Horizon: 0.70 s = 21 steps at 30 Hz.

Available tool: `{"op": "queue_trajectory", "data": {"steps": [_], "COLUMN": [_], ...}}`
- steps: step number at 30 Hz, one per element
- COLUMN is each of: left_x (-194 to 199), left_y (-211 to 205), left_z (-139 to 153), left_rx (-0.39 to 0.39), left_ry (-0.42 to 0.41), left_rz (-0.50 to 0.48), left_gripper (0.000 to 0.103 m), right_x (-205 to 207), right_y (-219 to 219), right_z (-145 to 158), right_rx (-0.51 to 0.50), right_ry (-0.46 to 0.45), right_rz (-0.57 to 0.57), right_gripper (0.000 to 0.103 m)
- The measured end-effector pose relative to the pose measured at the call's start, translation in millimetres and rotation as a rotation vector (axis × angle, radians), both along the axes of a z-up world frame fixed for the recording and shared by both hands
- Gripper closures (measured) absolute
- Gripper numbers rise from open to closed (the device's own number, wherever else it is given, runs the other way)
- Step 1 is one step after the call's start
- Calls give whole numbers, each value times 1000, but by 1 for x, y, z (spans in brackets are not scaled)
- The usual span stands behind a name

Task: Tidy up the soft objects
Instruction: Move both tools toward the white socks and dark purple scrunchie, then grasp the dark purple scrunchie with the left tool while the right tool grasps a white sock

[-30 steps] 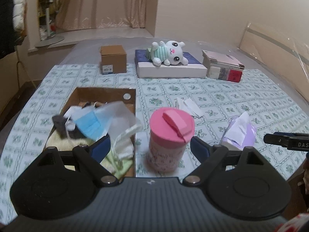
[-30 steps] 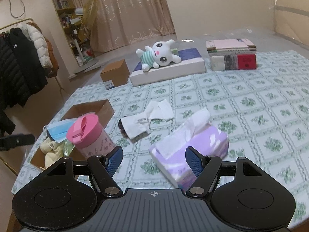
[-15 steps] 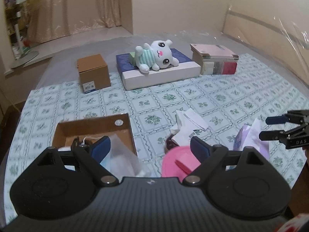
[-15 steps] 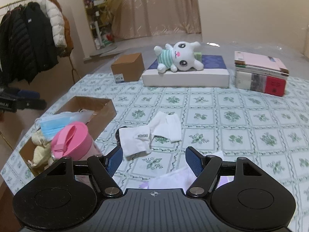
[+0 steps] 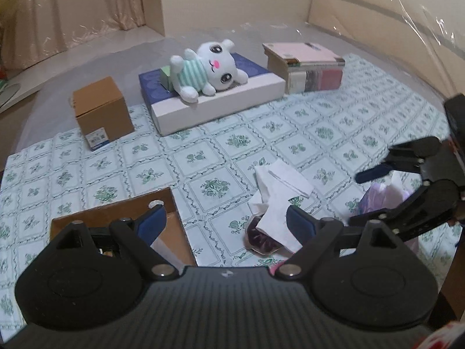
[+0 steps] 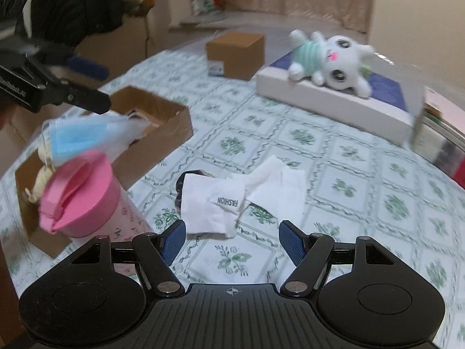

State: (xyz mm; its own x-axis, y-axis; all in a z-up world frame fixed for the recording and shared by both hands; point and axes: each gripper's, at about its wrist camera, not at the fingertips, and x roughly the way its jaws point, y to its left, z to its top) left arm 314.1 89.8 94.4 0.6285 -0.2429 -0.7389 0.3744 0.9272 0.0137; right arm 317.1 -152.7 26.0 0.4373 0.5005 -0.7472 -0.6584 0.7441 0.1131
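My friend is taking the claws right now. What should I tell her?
Left claw: open, holding nothing.
Right claw: open, holding nothing, pointed at the white socks.
Open cardboard box: already has a blue face mask and some pale soft bits in it. A pink-lidded cup stands beside it.
Still out: the white socks on the tablecloth, lying partly over something dark, the purple tissue pack near the right claw, and the plush bunny lying on the flat white box at the back.
Next, probably: grab the socks.
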Motion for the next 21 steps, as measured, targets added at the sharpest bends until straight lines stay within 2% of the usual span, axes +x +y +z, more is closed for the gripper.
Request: {"op": "queue_trajectory", "data": {"steps": [6, 11, 13, 15, 17, 18, 21], "left_x": [25, 45, 51, 57, 62, 64, 70], "left_y": [-7, -10, -12, -14, -16, -17, -23], "left_z": [-15, -27, -32, -38, -44, -46, -53], "left_rx": [42, 58, 59, 59, 65, 70, 81], "left_ry": [32, 58, 69, 85, 99, 104, 127], "left_rz": [-47, -73, -86, -96, -114, -122, -156], "left_gripper": [15, 15, 15, 15, 15, 15, 15], "right_x": [31, 58, 63, 66, 68, 69, 74], "right_y": [29, 44, 50, 52, 48, 44, 31], "right_z": [-31, -56, -64, -69, -69, -68, -62], "right_rx": [-70, -84, -93, -95, -81, -72, -43], "right_ry": [23, 70, 84, 101, 114, 120, 117], "right_rz": [131, 182, 201, 203, 178, 163, 113], "right_gripper": [33, 46, 56, 82, 97, 101, 102]}}
